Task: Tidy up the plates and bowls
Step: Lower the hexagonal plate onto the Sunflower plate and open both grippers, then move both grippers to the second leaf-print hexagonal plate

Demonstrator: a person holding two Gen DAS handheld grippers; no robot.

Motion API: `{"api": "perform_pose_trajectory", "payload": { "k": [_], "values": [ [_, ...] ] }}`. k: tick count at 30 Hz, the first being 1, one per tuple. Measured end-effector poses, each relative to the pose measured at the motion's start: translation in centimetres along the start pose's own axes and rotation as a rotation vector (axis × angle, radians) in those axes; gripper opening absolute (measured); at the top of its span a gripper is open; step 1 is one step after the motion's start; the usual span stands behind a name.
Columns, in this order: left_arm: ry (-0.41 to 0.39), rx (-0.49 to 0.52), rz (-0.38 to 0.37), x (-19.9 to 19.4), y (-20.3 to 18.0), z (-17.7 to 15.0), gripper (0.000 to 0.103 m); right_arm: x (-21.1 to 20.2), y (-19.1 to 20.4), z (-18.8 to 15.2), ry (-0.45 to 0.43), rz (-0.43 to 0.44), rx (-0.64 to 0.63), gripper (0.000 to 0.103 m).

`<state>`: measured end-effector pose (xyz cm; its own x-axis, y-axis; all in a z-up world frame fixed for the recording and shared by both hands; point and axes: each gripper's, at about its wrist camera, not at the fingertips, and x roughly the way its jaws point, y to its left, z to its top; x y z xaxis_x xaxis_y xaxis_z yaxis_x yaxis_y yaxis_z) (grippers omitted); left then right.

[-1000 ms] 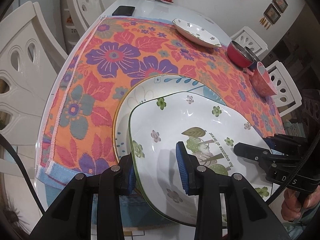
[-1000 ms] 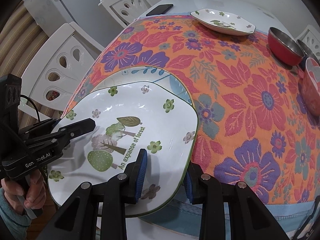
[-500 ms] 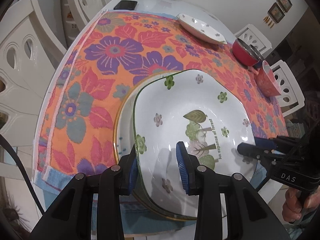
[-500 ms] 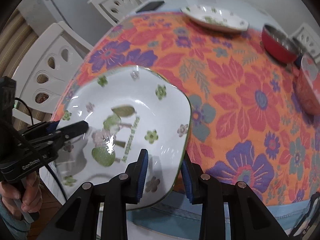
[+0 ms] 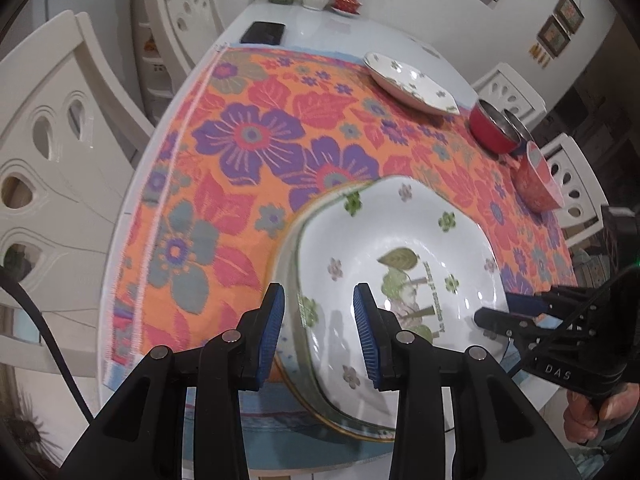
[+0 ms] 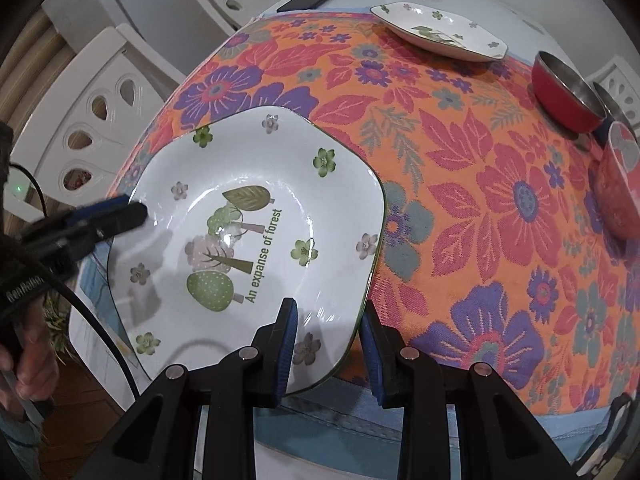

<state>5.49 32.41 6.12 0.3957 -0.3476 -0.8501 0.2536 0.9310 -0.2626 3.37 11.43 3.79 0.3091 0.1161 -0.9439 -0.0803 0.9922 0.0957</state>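
Observation:
A squarish white plate (image 5: 400,240) printed with trees and "An expanse of forest" lies over a round gold-rimmed plate (image 5: 289,236), covering nearly all of it. My left gripper (image 5: 320,332) is shut on the forest plate's near-left rim. My right gripper (image 6: 330,346) is shut on the rim at the near-right corner of the same plate (image 6: 260,184). Each gripper appears in the other's view: the right gripper (image 5: 500,308) at the plate's right edge, the left gripper (image 6: 128,210) at its left edge. A hand holds each handle.
On the floral cloth (image 5: 240,140), a second squarish plate (image 6: 440,32) sits at the far side. A red metal bowl (image 6: 564,96) and a pink patterned bowl (image 6: 620,188) stand at the right. A black phone (image 5: 264,32) lies beyond the cloth. White chairs (image 5: 52,152) ring the table.
The forest plate, held by both grippers, has moved away from the table's near edge and further over the round plate, which now shows only as a thin rim.

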Motion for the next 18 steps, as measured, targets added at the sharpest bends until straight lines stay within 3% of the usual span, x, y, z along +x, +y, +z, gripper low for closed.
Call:
{"api": "perform_pose_trajectory", "payload": {
  "k": [18],
  "values": [
    [-0.065, -0.052, 0.017, -1.0, 0.5, 3.3, 0.032, -0.1, 1.4, 0.9, 0.027, -0.088, -0.133, 0.032]
  ]
}}
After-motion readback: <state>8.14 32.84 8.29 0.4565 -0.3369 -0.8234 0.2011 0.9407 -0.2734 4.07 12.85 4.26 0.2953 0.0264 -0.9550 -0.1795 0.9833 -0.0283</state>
